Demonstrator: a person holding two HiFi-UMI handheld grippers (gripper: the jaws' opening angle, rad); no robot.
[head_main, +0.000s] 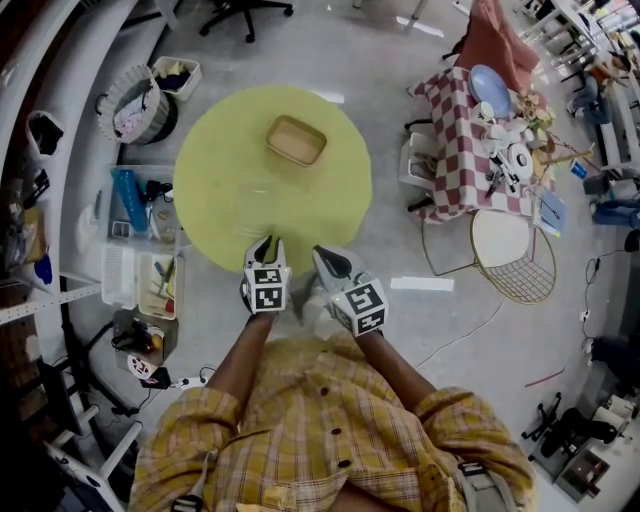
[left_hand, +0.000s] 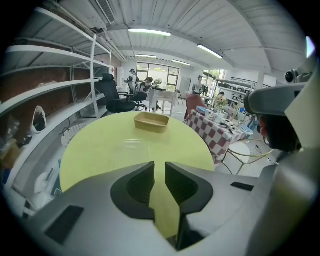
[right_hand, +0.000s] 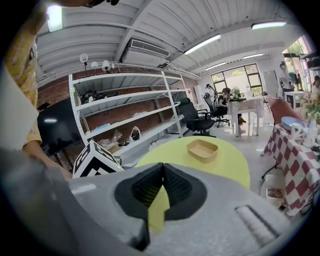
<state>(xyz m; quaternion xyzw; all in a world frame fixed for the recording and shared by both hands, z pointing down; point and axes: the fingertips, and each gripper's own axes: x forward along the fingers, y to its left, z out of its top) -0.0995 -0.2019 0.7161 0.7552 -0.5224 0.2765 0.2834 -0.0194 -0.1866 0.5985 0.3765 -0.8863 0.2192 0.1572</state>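
A round yellow-green table (head_main: 215, 215) stands before me, with a shallow tan tray (head_main: 296, 140) on its far side. Nearer lies a faint clear object (head_main: 262, 188); I cannot tell what it is. My left gripper (head_main: 266, 248) hovers over the table's near edge, jaws drawn together to a thin slit with nothing between them. My right gripper (head_main: 328, 262) hangs just to its right, by the rim, shut and empty. In the left gripper view the tray (left_hand: 151, 121) lies beyond the left gripper (left_hand: 160, 164). The right gripper (right_hand: 162, 166) faces the tray (right_hand: 202, 149).
A table with a red checked cloth (head_main: 478, 150) and dishes stands at the right, a round wire stool (head_main: 510, 250) beside it. Plastic bins (head_main: 140, 270) and a laundry basket (head_main: 135, 100) crowd the floor at left. Metal shelves (left_hand: 50, 85) run along the left wall.
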